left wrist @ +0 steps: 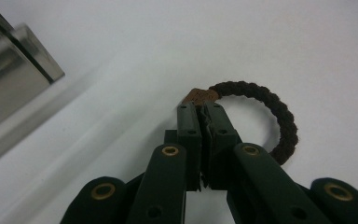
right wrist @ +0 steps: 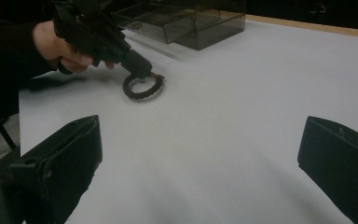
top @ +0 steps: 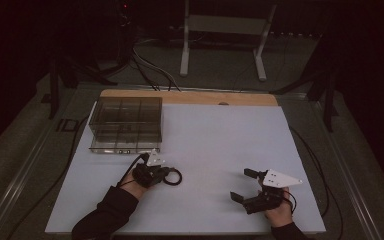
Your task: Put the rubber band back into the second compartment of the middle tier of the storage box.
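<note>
Left tongs (left wrist: 204, 108) are pressed together on a dark braided hair tie (left wrist: 265, 116), pinching the loop at the spot just beside its small brown tag (left wrist: 200, 95). In the left gripper view the two black jaws meet with only a sliver of the band showing between them, and the rest of the ring fans out ahead and to the right of the tips. The tie lies flat on the white worktop (top: 220, 145), its opening facing up; being a round loop, it has no clear long axis, and the tag end points toward the tongs. In the right gripper view the loop (right wrist: 143, 86) rests on the sheet under the tip of the left tongs (right wrist: 142, 72), which slant down to it from the hand (right wrist: 60, 46). Right tongs (top: 245, 184) stand wide apart, nothing between them, well away from the tie near the front right of the worktop. A smoky clear compartment box (top: 126, 124) sits at the back left, near the left hand (top: 136, 187).
</note>
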A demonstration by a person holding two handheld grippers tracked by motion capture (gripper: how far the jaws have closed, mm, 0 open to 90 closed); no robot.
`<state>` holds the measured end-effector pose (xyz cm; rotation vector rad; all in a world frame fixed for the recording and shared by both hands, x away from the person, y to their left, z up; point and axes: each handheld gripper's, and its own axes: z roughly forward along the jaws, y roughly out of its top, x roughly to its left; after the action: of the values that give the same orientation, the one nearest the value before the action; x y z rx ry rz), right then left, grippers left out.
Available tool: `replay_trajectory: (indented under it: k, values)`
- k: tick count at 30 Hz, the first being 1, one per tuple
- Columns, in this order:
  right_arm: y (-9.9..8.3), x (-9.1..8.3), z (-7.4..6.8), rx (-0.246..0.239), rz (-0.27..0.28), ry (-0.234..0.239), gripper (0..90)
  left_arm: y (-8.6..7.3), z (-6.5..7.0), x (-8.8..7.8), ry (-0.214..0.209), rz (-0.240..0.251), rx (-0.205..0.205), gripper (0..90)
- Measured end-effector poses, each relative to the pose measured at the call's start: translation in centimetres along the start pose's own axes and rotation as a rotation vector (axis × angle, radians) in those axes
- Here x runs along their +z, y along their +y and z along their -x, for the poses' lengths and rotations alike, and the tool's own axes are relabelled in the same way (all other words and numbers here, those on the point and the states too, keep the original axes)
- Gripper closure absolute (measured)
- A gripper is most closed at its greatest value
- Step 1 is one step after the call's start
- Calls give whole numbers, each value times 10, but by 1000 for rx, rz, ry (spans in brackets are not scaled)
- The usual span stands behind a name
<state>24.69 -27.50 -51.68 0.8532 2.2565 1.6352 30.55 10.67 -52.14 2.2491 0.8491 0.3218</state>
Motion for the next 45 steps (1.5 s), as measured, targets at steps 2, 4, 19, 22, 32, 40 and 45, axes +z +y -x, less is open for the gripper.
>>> replay_trajectory:
  k: [2,4,19,22,32,40,45]
  values:
    - [0,0,-1,-3,2,0,0,2,1,-2,-2,2,6,883]
    - [0,0,0,0,2,-1,0,3,2,-4,-3,5,8,884]
    - [0,1,-1,1,-1,0,0,12,4,-20,-31,18,18,883]
    - [0,1,0,4,-3,1,0,13,4,-22,-35,17,20,883]
    - [0,1,0,9,0,5,0,17,2,-32,-36,23,13,883]
    - [0,1,-1,5,-1,3,0,20,-4,-41,-30,36,5,883]
    - [0,1,-1,3,0,4,0,22,-6,-46,-27,39,5,883]
